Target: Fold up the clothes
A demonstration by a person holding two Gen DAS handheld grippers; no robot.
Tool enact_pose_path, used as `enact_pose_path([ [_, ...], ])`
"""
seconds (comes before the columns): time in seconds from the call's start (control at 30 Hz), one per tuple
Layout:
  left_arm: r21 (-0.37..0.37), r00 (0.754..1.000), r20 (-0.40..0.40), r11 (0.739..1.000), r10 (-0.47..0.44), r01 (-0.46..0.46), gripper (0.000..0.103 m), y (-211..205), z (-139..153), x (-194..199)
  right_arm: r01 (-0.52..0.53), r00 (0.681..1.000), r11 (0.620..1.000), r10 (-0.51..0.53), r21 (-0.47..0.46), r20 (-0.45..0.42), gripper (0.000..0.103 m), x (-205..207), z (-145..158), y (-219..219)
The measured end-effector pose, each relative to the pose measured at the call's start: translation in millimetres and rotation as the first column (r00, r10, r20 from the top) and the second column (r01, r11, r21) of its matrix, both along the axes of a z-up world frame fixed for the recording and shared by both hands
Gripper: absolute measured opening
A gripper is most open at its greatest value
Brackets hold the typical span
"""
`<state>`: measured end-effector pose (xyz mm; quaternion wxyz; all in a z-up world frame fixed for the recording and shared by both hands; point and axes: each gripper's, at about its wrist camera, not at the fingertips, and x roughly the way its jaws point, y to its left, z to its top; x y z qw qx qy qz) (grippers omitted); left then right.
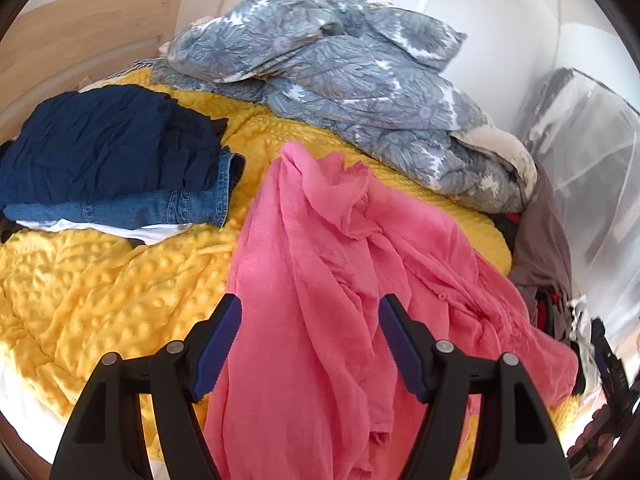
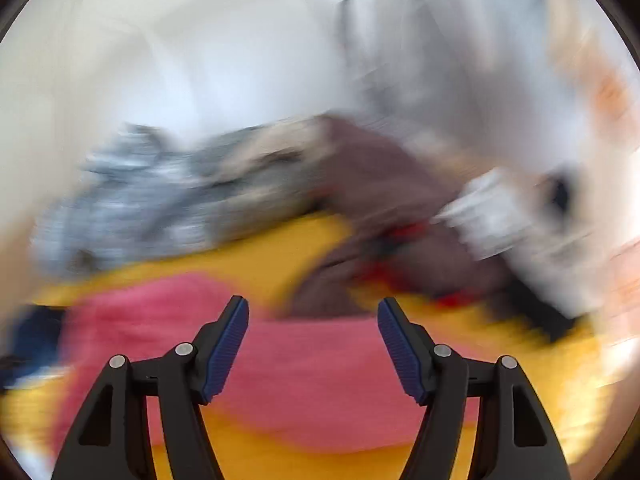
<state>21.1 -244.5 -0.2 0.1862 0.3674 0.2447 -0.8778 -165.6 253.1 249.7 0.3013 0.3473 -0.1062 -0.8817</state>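
Observation:
A crumpled pink garment [image 1: 344, 280] lies unfolded on the yellow bedspread [image 1: 88, 288]. My left gripper [image 1: 310, 316] is open just above its near part, one finger on each side of the cloth, holding nothing. The right wrist view is heavily blurred by motion. In it my right gripper [image 2: 313, 316] is open and empty above the pink garment [image 2: 288, 360]. A stack of folded clothes [image 1: 116, 160], dark blue on top, denim and white beneath, sits at the left of the bed.
A rumpled grey floral duvet [image 1: 340, 76] lies at the back of the bed. A pile of brown, red and other clothes [image 1: 544, 264] sits at the right edge beside a clear plastic cover [image 1: 592, 152]. A wooden headboard [image 1: 80, 36] stands at the far left.

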Motion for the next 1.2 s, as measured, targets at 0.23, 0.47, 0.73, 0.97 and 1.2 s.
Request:
enact_pose_path([
  [0.23, 0.004, 0.983, 0.080, 0.986, -0.164, 0.165, 0.074, 37.9, -14.7, 0.2, -0.449, 0.809, 0.893, 0.425, -0.040, 0.406, 0.069, 23.0, -64.9, -104.0],
  [0.47, 0.037, 0.950, 0.212, 0.974, -0.228, 0.225, 0.074, 51.3, -40.8, 1.2, -0.400, 0.733, 0.916, 0.336, -0.025, 0.591, 0.069, 9.4, -107.5, -127.1],
  [0.73, 0.096, 0.966, 0.163, 0.978, -0.200, 0.186, 0.074, 41.0, -36.1, 8.3, -0.365, 0.799, 0.924, 0.374, -0.113, 0.471, 0.009, 5.8, -93.9, -147.3],
  [0.97, 0.085, 0.974, 0.159, 0.985, -0.161, 0.149, 0.074, 32.7, -33.6, 13.3, -0.426, 0.804, 0.871, 0.489, -0.245, 0.340, 0.005, 14.8, -59.4, -147.5],
  [1.2, 0.104, 0.988, 0.132, 0.992, -0.085, 0.072, 0.074, 11.8, -31.6, 21.4, -0.675, 0.705, 0.649, 0.708, -0.351, -0.047, 0.004, 64.1, 11.9, -118.8],
])
